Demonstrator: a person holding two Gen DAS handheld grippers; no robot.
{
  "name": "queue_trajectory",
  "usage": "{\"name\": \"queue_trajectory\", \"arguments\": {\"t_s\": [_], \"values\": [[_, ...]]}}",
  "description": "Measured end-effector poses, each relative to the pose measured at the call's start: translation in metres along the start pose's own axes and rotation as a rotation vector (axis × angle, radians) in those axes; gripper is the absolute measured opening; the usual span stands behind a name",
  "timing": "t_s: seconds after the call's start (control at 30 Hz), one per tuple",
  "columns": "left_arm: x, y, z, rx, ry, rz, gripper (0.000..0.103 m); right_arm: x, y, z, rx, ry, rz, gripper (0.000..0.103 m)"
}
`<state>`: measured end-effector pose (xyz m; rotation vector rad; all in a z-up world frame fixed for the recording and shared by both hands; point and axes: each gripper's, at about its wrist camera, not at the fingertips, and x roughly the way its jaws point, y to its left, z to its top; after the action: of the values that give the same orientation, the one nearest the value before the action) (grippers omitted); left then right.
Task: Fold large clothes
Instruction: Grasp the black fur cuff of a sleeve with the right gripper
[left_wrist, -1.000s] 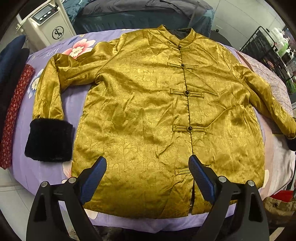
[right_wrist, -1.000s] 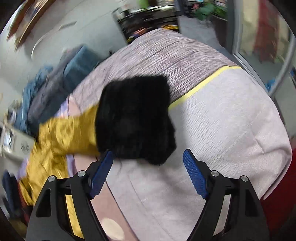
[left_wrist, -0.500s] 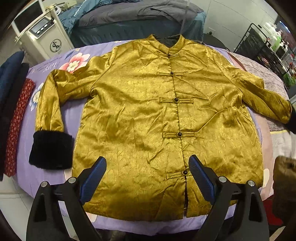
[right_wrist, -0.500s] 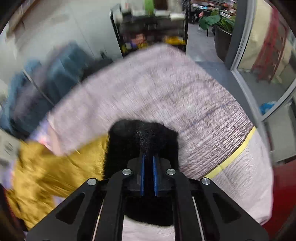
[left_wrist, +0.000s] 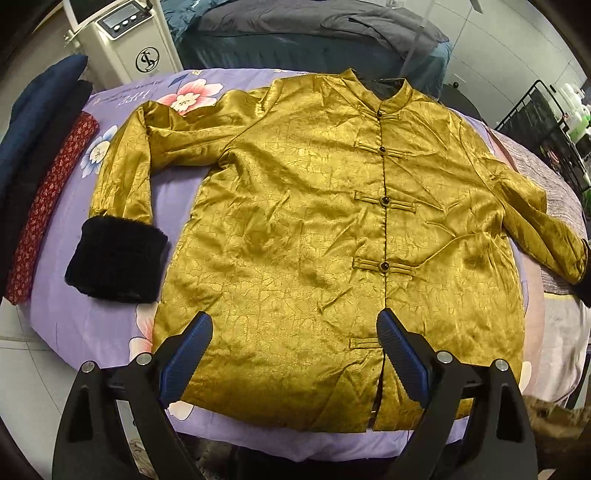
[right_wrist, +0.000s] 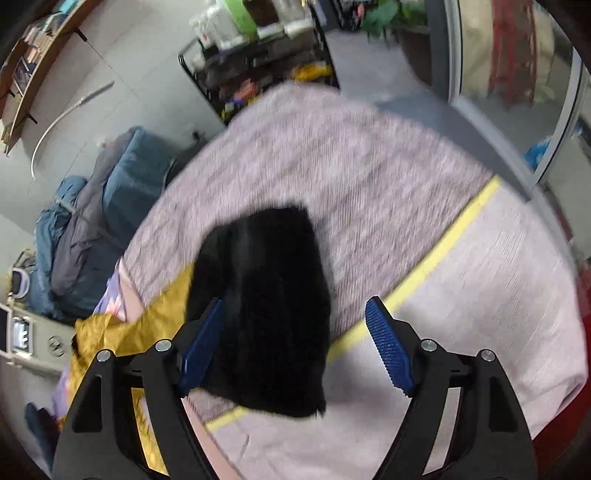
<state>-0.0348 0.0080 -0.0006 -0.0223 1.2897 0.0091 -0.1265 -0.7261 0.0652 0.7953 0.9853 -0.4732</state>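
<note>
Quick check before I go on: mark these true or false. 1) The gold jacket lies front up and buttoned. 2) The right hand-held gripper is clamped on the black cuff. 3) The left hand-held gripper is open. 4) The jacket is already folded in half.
1) True: the gold jacket lies flat, its front fastenings closed.
2) False: the right hand-held gripper is open, with the black cuff partly between its fingers.
3) True: the left hand-held gripper is open above the hem.
4) False: it is spread out, sleeves extended.
</note>
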Motion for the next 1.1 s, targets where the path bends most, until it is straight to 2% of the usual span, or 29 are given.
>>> {"name": "queue_trajectory", "arguments": {"t_s": [0.07,0.1,0.13,0.17,0.23,0.37,0.43,0.5,0.53,0.57,0.67,0.7,0.73,0.83,0.93,1.0,1.1], "values": [[0.001,-0.007,0.001,0.023,0.001,0.000,0.088,0.016,0.000,-0.013,0.029,0.043,0.032,0.077],[0.001,-0.010,0.001,0.037,0.002,0.000,0.088,0.018,0.001,-0.019,0.034,0.038,0.052,0.071],[0.001,-0.013,0.001,0.051,0.001,0.002,0.088,0.018,0.004,-0.023,0.034,0.022,0.087,0.053],[0.001,-0.016,0.000,0.069,0.001,0.006,0.088,0.018,0.006,-0.024,0.043,0.015,0.100,0.041],[0.001,-0.021,-0.001,0.102,-0.002,0.013,0.089,0.014,0.008,-0.023,0.078,-0.013,0.108,0.022],[0.001,-0.018,-0.001,0.111,-0.012,0.005,0.089,-0.029,0.009,-0.005,0.182,-0.105,0.293,0.017],[0.001,-0.009,0.001,0.082,-0.018,-0.013,0.089,-0.070,0.034,0.007,0.075,-0.212,0.347,0.016],[0.003,0.001,0.005,0.046,-0.017,-0.041,0.089,-0.095,0.055,0.012,-0.028,-0.283,0.360,0.016],[0.005,0.007,0.007,0.025,-0.016,-0.058,0.089,-0.097,0.063,0.013,-0.057,-0.299,0.342,0.016],[0.008,0.013,0.009,-0.002,-0.012,-0.078,0.089,-0.091,0.064,0.012,-0.054,-0.278,0.302,0.016],[0.015,0.026,0.014,-0.029,-0.003,-0.104,0.088,-0.032,0.047,0.001,0.052,-0.088,0.057,0.016],[0.015,0.027,0.014,-0.029,-0.004,-0.101,0.089,-0.020,0.043,-0.007,0.061,-0.058,-0.002,0.016],[0.015,0.030,0.014,-0.029,-0.007,-0.098,0.089,-0.014,0.040,-0.014,0.077,-0.048,-0.026,0.016],[0.014,0.042,0.010,-0.037,-0.015,-0.078,0.089,-0.019,0.040,-0.022,0.122,-0.073,-0.024,0.016],[0.019,0.056,0.005,-0.045,-0.006,-0.036,0.089,-0.033,0.075,-0.009,0.053,-0.118,-0.017,0.016],[0.024,0.063,0.004,-0.042,0.002,-0.006,0.089,-0.045,0.117,-0.004,-0.035,-0.157,0.015,0.016],[0.025,0.071,0.005,-0.025,-0.005,0.026,0.089,-0.051,0.213,-0.003,-0.228,-0.183,0.083,0.017]]}}
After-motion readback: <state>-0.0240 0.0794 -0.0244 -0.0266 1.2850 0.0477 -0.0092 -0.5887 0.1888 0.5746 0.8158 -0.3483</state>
